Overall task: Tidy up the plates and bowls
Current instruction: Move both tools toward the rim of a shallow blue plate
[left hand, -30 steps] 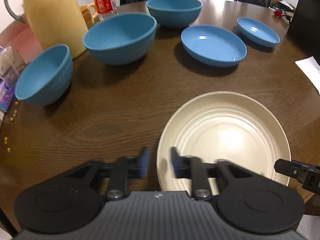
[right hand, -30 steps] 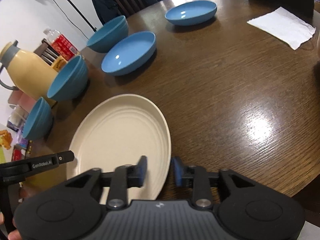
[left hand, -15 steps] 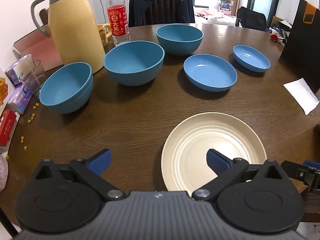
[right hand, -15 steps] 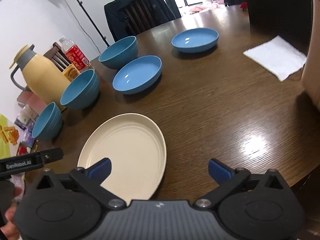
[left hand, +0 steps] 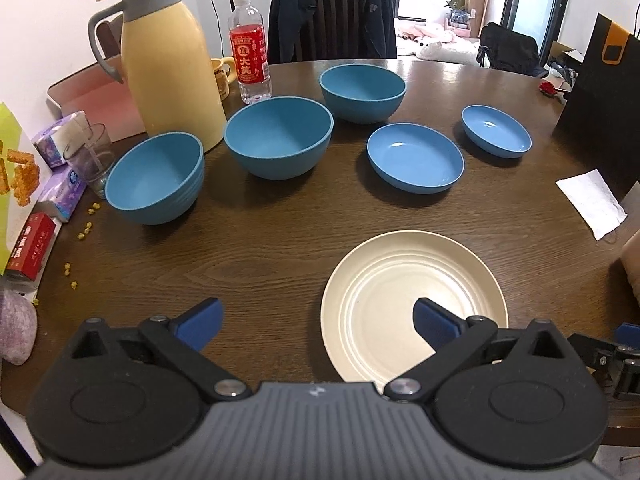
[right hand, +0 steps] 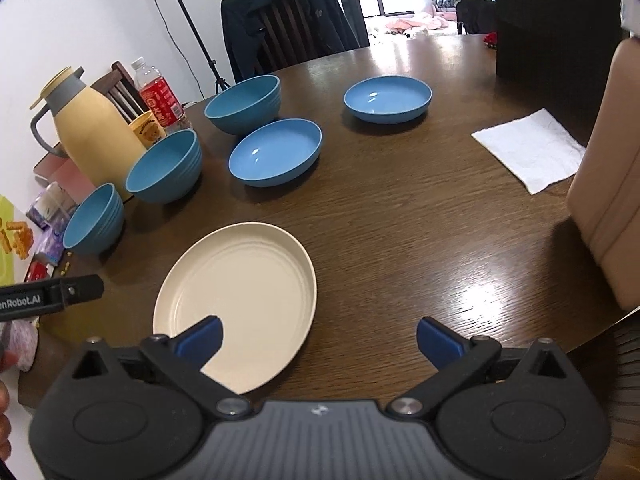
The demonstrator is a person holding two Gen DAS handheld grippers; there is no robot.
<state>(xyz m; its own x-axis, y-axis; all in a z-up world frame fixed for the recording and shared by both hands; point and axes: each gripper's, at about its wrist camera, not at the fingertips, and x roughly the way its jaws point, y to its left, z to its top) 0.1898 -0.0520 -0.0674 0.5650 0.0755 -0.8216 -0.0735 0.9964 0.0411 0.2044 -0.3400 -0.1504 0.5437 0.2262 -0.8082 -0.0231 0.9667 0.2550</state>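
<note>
A cream plate lies flat near the table's front edge; it also shows in the right wrist view. Three deep blue bowls and two shallow blue dishes stand in an arc behind it. My left gripper is open and empty, raised above the plate's left rim. My right gripper is open and empty, raised above the plate's right rim.
A yellow thermos, a red-labelled bottle, a mug and a glass stand at the back left. Snack packs and crumbs lie along the left edge. A white napkin lies right, near a black box.
Both grippers opened from nearly shut around the cream plate's rim and pulled back and up. The plate stays flat on the table.
</note>
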